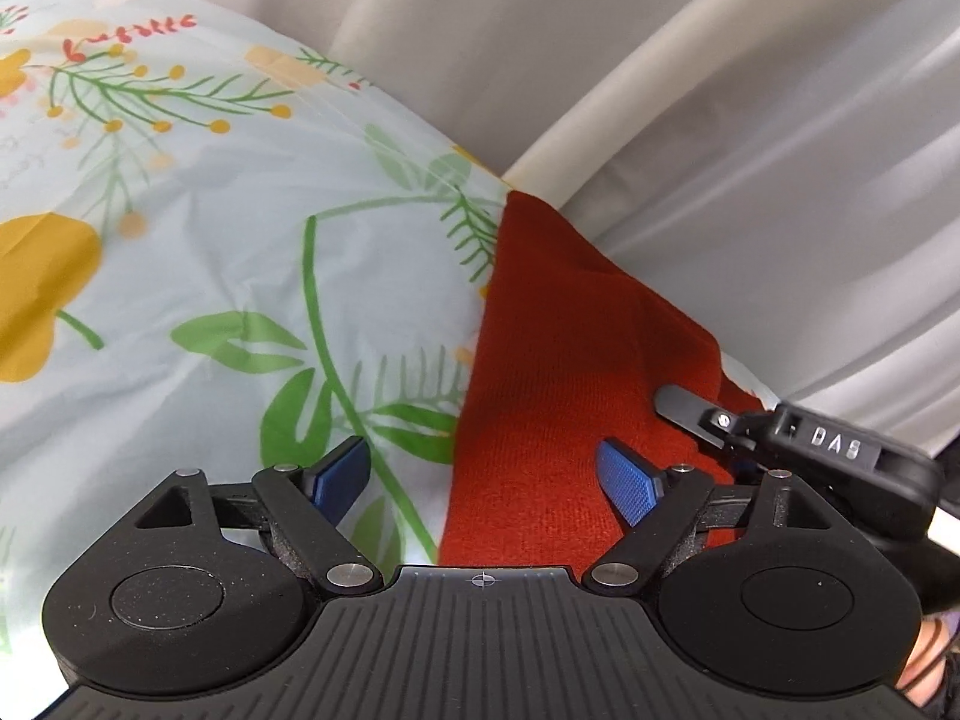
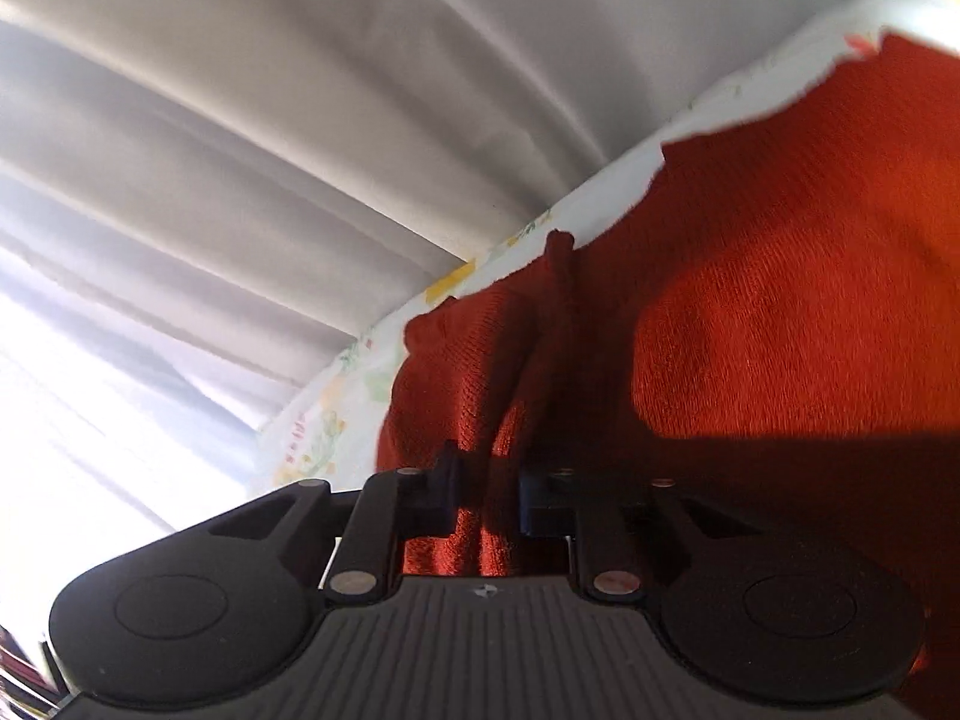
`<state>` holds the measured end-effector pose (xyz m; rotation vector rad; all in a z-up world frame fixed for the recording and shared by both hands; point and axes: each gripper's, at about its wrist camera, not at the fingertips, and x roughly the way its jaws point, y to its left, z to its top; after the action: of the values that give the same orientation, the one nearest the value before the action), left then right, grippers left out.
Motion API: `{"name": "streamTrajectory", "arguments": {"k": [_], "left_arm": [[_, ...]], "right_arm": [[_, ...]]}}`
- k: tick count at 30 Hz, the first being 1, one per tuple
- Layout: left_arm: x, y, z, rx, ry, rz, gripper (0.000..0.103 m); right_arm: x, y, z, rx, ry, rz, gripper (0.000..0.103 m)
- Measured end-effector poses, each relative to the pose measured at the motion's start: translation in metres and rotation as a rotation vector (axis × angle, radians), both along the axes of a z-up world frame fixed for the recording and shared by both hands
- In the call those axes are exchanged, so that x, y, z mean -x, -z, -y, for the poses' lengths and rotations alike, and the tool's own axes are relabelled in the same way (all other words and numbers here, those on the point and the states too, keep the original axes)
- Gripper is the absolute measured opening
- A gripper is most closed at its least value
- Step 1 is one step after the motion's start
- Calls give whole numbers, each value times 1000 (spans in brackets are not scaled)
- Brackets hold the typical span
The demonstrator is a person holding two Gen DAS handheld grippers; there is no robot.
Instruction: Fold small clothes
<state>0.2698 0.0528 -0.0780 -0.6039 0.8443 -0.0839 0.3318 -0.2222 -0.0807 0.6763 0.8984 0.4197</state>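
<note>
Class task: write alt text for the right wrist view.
The right claw is shut on a bunched fold of red knitted cloth, which fills the right of the picture. Behind it run the floral sheet's edge and pale pleated curtains.

Bright daylight, left glare, fisheye blur

A rust-red knit garment [image 1: 540,372] lies on a pale floral sheet [image 1: 210,210], apparently before off-white curtains [image 1: 720,90].
</note>
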Motion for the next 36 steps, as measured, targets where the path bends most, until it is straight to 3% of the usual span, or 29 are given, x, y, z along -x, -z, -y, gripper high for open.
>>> {"name": "streamTrajectory", "arguments": {"k": [3, 5, 8, 11, 15, 17, 21, 23, 25, 30, 33, 35, 36], "left_arm": [[2, -12, -2, -30, -17, 36, 88], [3, -18, 1, -46, -1, 58, 88], [3, -18, 13, -47, 33, 69, 89], [6, -10, 32, 14, 105, 61, 89], [7, 1, 60, 64, 193, 32, 89], [6, 7, 69, 74, 234, 10, 89], [14, 4, 70, 35, 231, 13, 89], [22, -1, 64, 16, 217, 28, 89], [27, -4, 57, -8, 197, 19, 89], [47, -8, 57, -67, 232, 1, 89], [60, -6, 69, -142, 286, 12, 90], [63, -1, 77, -174, 309, 8, 90], [63, 1, 79, -182, 311, 3, 90]], "right_arm": [[17, -34, -31, 345, -60, 171, 13], [31, -54, -43, 478, -83, 285, 12], [47, -72, -38, 572, -62, 371, 10], [61, -74, -23, 661, -23, 404, 10], [60, -48, 14, 686, 51, 280, 10], [57, -31, 35, 659, 80, 215, 11], [64, -32, 63, 445, 133, 193, 16], [76, -35, 72, 364, 150, 201, 23], [92, -29, 82, 246, 171, 173, 40], [128, -1, 101, -63, 151, 30, 51], [136, 11, 100, -168, 169, 11, 52], [133, 11, 94, -160, 181, 11, 48], [130, 8, 87, -91, 189, 16, 28]]}}
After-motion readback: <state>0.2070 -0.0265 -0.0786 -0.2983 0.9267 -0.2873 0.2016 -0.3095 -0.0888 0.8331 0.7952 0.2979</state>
